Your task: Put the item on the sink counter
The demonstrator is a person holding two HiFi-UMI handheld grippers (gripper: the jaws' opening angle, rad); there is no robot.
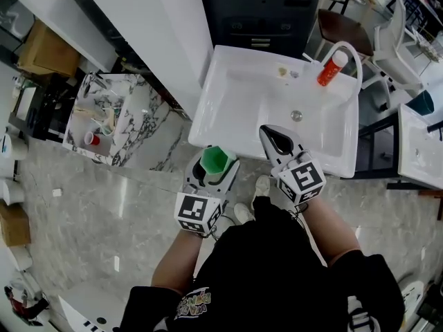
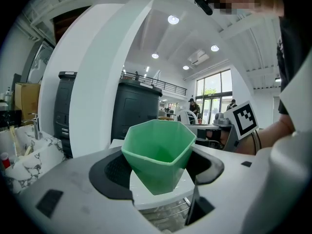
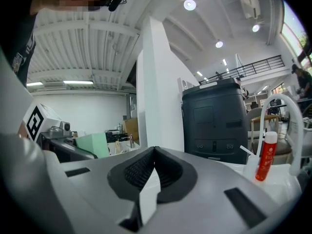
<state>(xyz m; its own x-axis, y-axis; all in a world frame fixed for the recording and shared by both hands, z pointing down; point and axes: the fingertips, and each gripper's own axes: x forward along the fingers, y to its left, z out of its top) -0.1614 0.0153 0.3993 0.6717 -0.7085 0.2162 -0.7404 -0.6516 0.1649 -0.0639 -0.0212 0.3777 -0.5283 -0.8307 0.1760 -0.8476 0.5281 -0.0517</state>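
A green faceted cup sits upright between the jaws of my left gripper, which is shut on it, just short of the front left corner of the white sink. My right gripper is shut with nothing in it and hovers over the sink's front rim. From the right gripper view the green cup appears at the left.
A red bottle with a white cap stands at the sink's back right by the curved white faucet. A drain lies in the basin. A marble-patterned counter with small items is at the left. A dark cabinet stands behind.
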